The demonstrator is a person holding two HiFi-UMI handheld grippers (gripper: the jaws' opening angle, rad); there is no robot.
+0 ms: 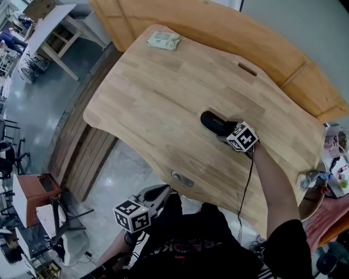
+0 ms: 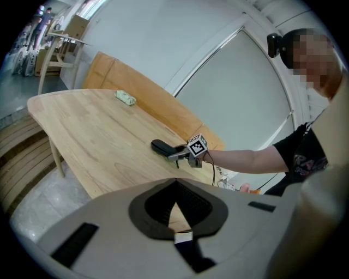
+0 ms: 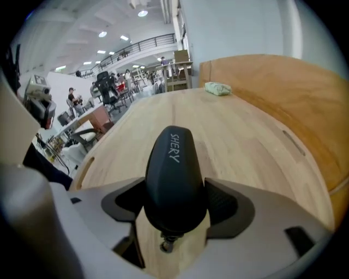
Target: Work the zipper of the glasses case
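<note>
The glasses case (image 3: 174, 174), likely light, stiff and slippery-shelled, lay toward the right end of the table (image 1: 163, 82), its near end clamped between the right gripper (image 3: 174, 202) pads, the small zipper pull (image 3: 165, 245) offering the likeliest hold, while the left gripper (image 2: 175, 204) hung closed and empty.

a pale wooden surface (image 1: 163, 92) stands on a glossy grey floor (image 1: 38, 109), with a curved wooden panel (image 1: 229, 32) just behind it. a white table (image 1: 52, 22) sits well apart. ceiling lights (image 3: 143, 13) shine above a railed balcony (image 3: 142, 43).
</note>
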